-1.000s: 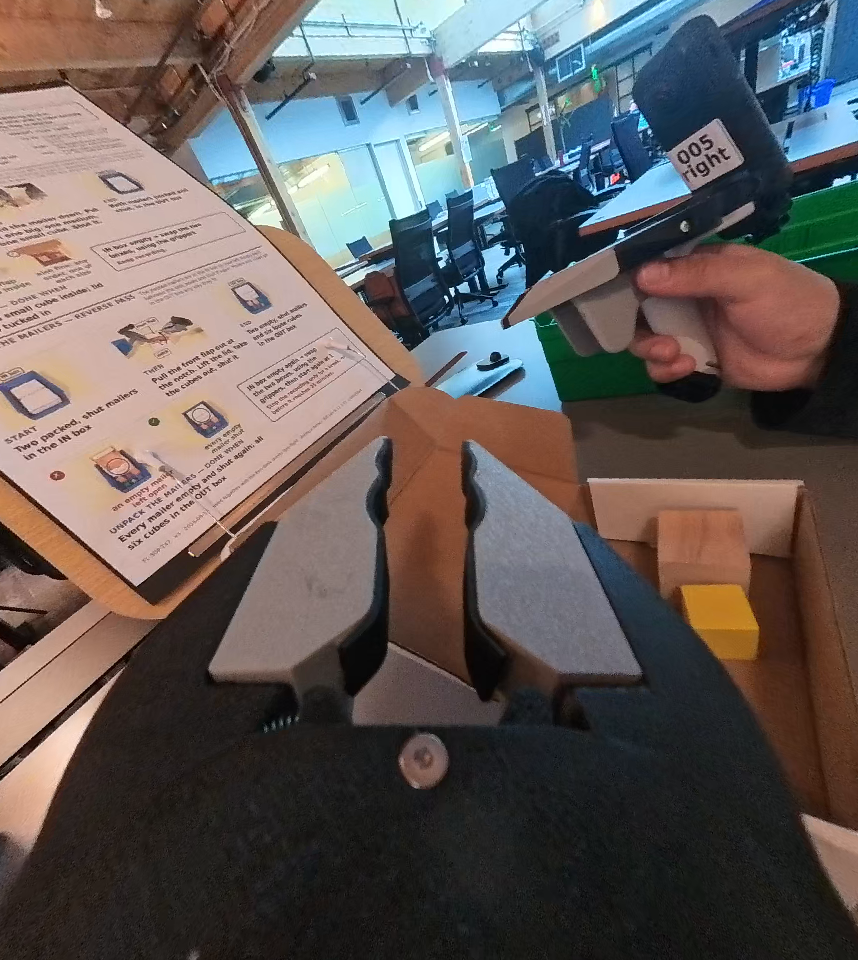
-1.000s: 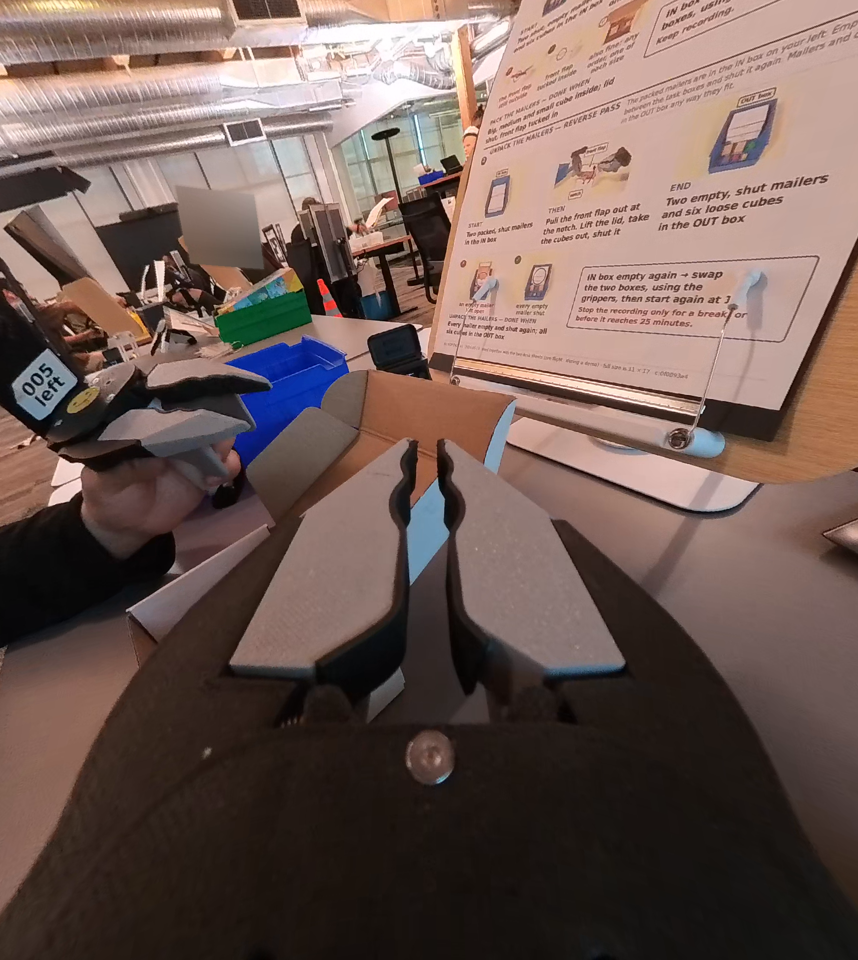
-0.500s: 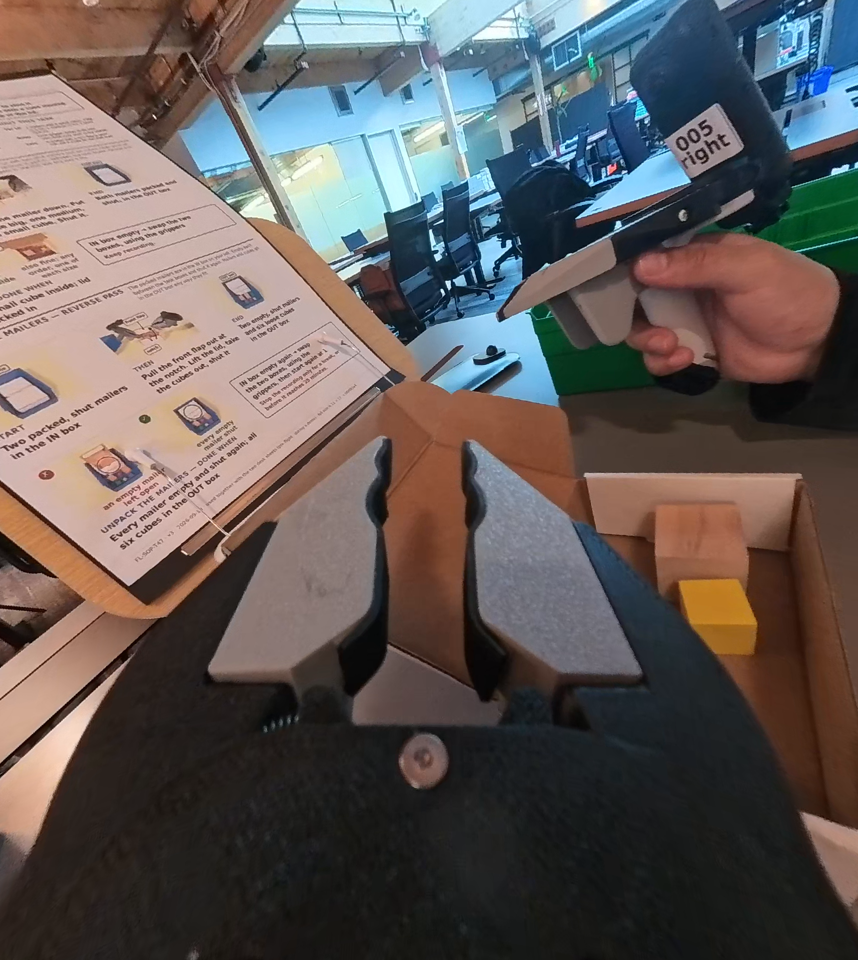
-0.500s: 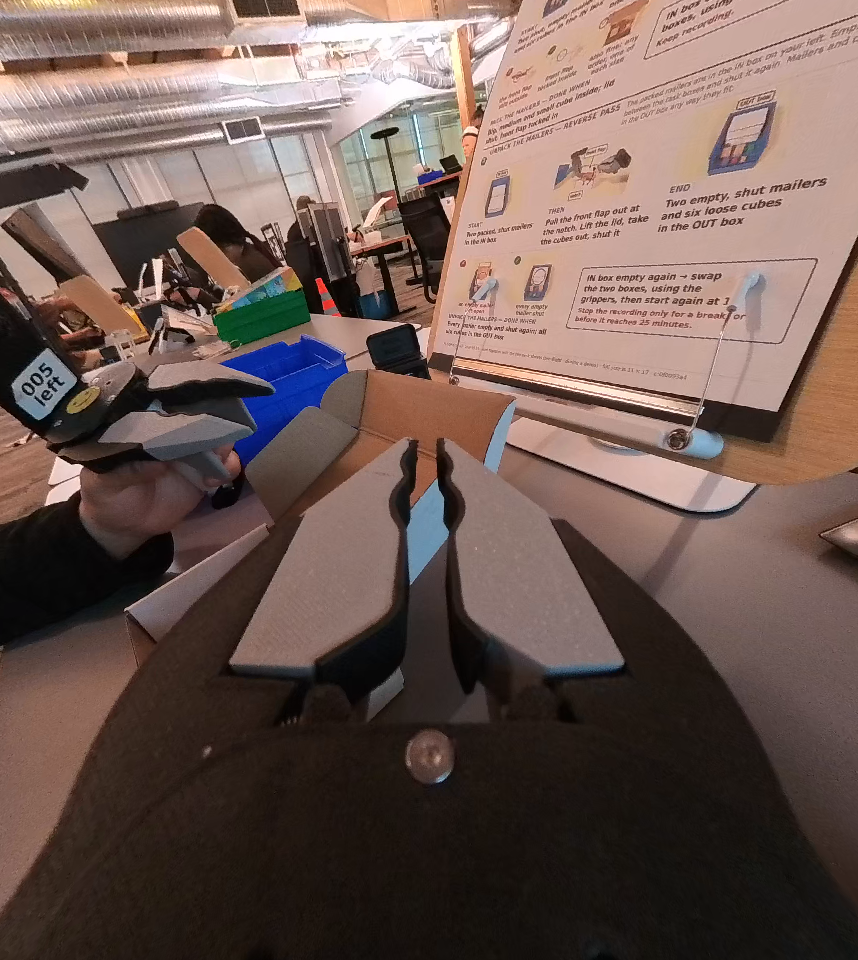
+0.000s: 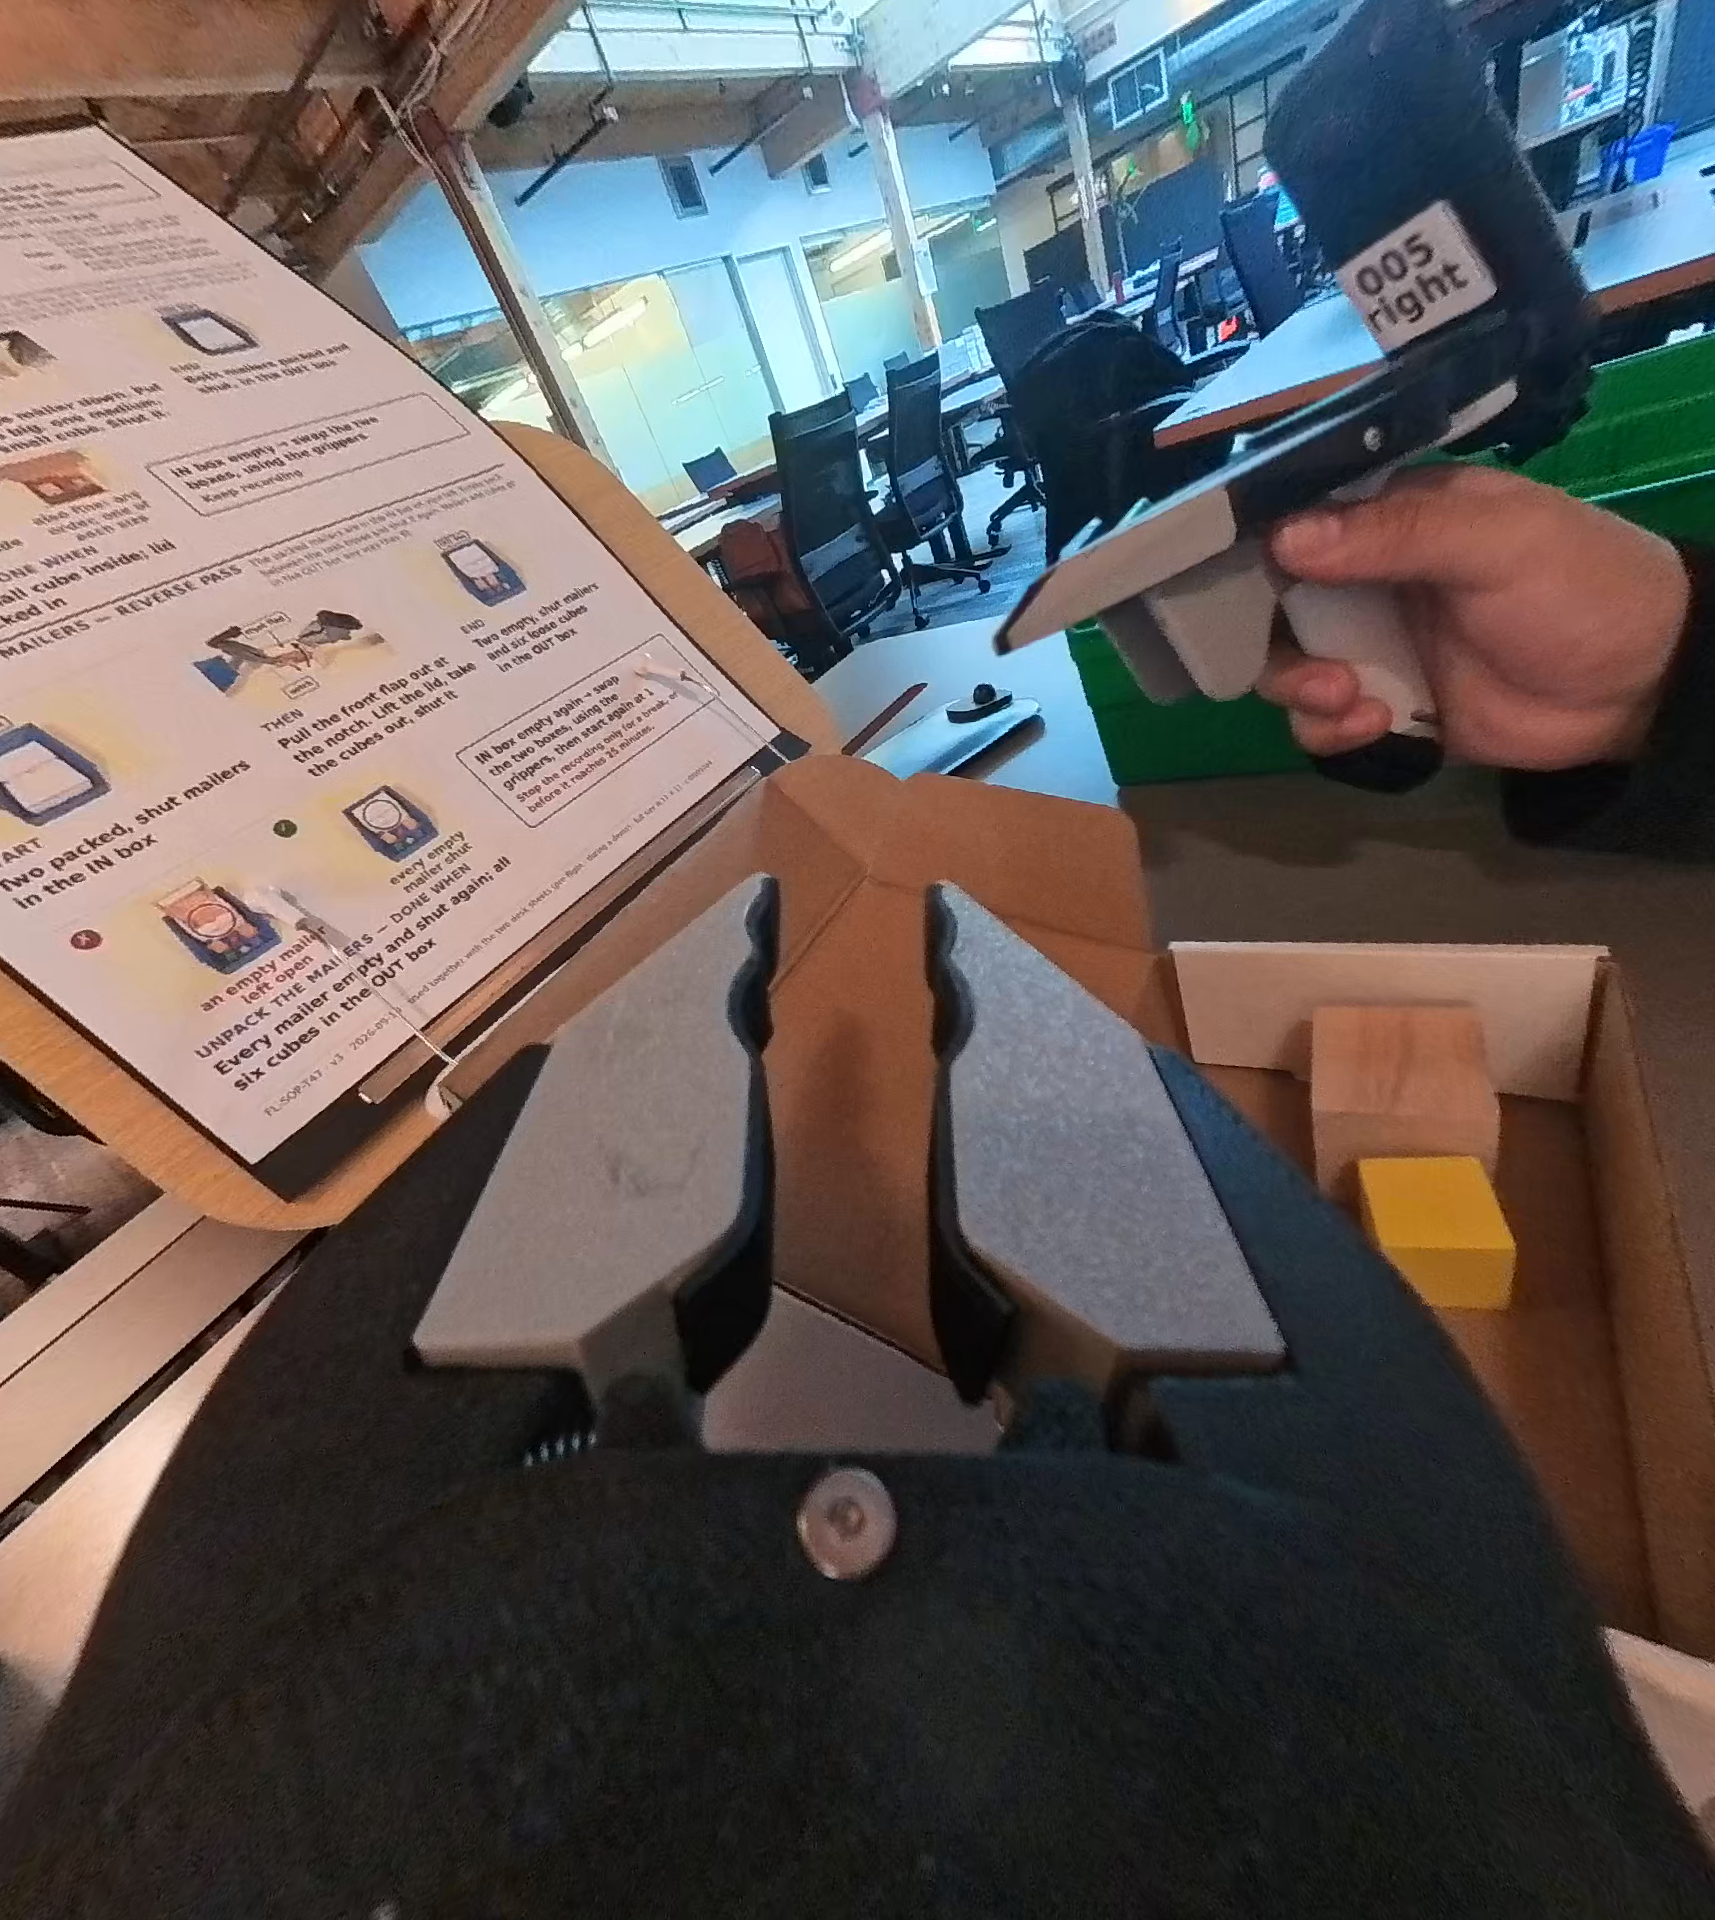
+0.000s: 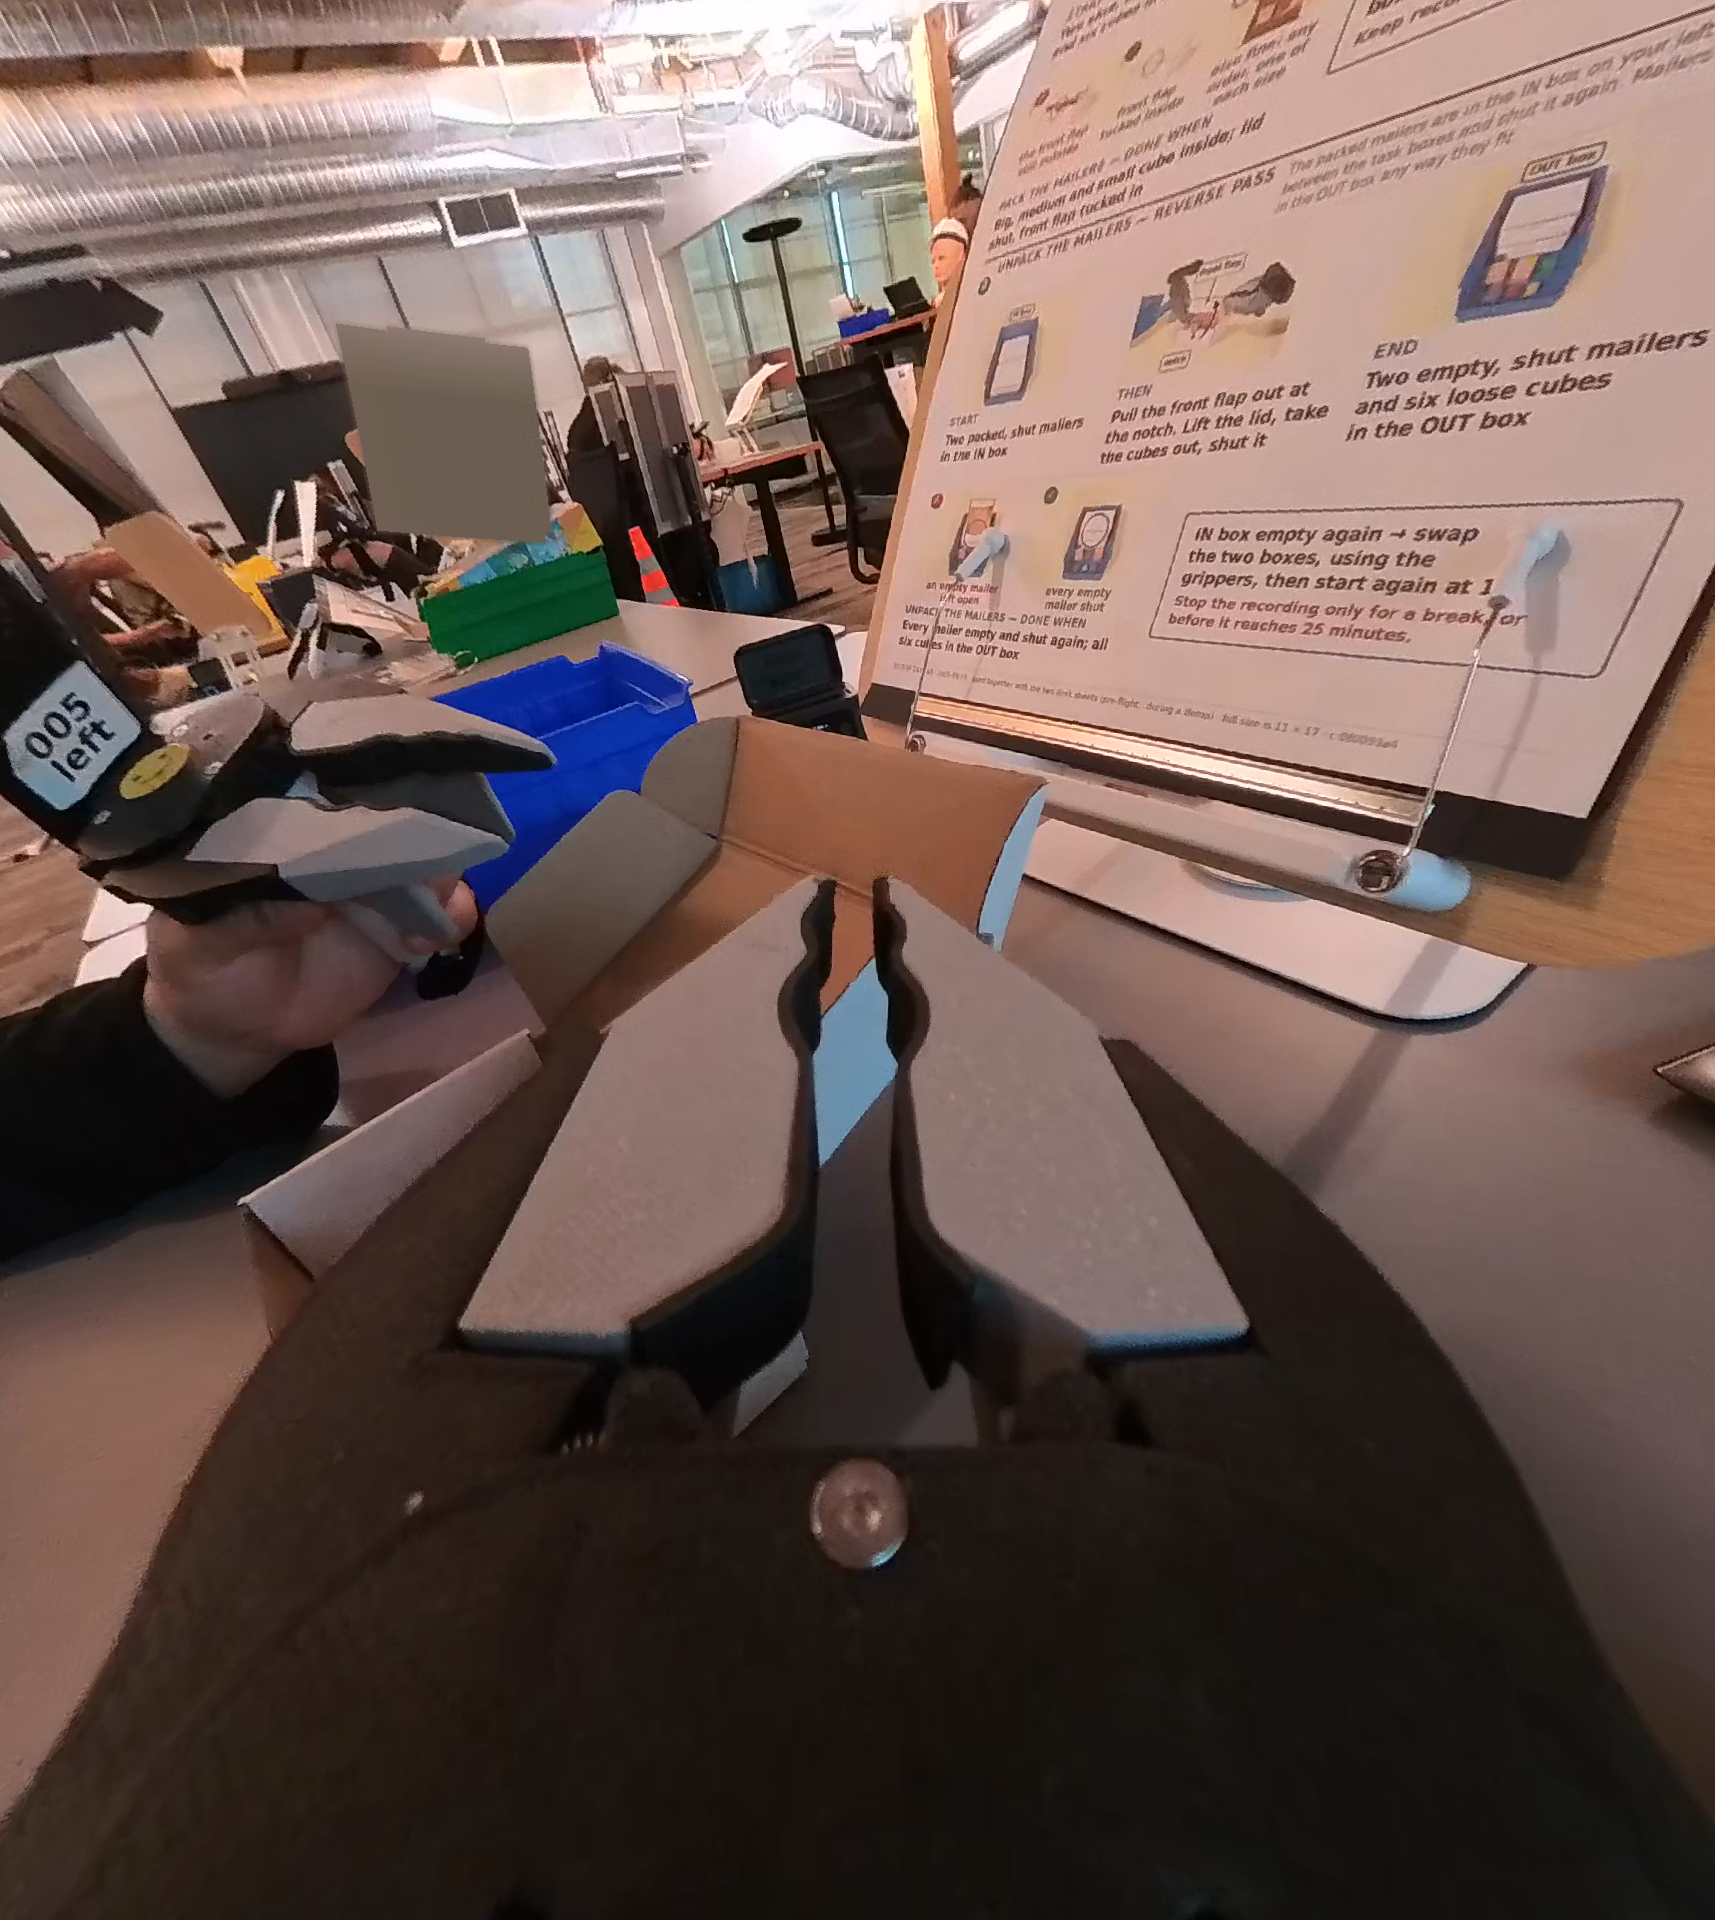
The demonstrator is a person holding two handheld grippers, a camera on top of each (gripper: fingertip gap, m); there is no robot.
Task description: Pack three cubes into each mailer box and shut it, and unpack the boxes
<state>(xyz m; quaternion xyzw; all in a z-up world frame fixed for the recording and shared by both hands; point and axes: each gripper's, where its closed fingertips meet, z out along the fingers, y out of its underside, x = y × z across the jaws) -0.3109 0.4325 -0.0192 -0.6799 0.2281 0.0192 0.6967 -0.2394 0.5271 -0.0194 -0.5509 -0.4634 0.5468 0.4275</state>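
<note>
The mailer box (image 5: pixel 1653 1382) lies open on the bench, its brown lid (image 5: pixel 946 862) raised at the far side toward the instruction stand (image 5: pixel 562 582). Inside, against the white far wall, sits a plain wooden cube (image 5: pixel 1398 1070) with a smaller yellow cube (image 5: pixel 1435 1226) touching its near face — only two cubes show, and the part of the tray hidden behind the left gripper cannot be judged.

The left gripper (image 5: pixel 848 977) hovers over the box's left side, its fingers parted by a narrow gap with nothing between them. The right gripper (image 6: pixel 853 935) is held above the bench on the box's right, pointing toward the raised lid; its fingers are nearly together, a thin slit between them, and they pinch nothing.

The relation that matters: the cubes lie ahead and to the right of the left gripper, low in the tray, while the lid stands straight ahead of both. The box's long axis appears to run from the near edge toward the stand. The left gripper looks the nearer to the cubes — the right one is better placed for the lid's free edge. Whether the next move is packing a third cube or lifting these out cannot be told.
</note>
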